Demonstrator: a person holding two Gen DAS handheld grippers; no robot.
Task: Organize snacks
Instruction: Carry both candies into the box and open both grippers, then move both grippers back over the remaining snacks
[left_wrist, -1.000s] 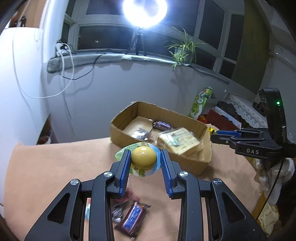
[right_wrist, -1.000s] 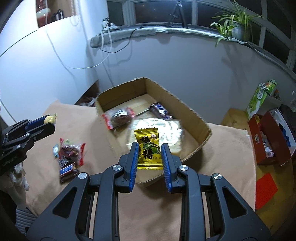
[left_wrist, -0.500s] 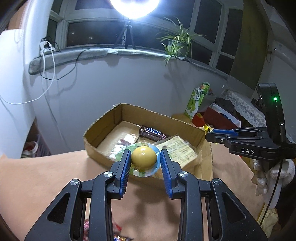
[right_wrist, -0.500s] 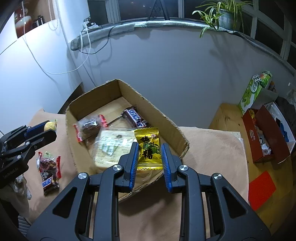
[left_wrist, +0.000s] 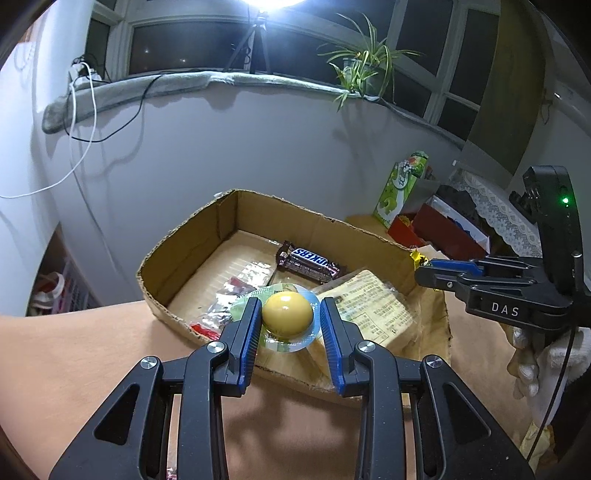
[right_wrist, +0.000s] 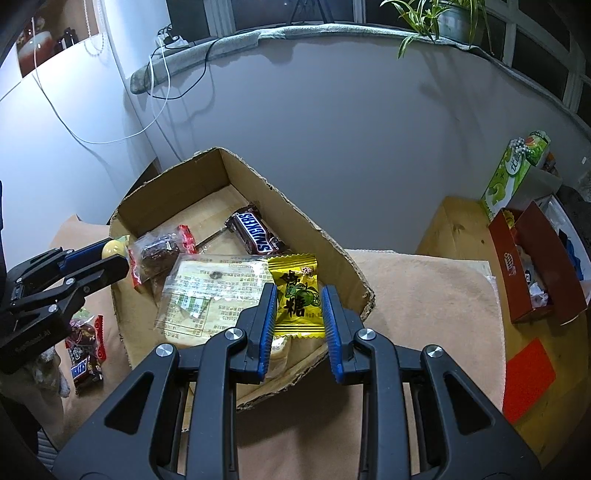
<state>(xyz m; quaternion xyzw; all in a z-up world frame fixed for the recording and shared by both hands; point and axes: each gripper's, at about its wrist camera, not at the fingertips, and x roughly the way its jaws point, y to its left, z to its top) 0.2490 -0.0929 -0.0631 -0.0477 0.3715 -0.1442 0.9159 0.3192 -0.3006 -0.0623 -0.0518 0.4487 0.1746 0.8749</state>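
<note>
Closer over the cardboard box (right_wrist: 177, 206) on the bench (left_wrist: 74, 354) than a second ago. Left claw (left_wrist: 288, 325) clamped on yellow jelly cup (left_wrist: 287, 320) above near wall; right claw (right_wrist: 299, 314) clamped on yellow candy packet (right_wrist: 297, 295). Open floor at far corner.
</note>
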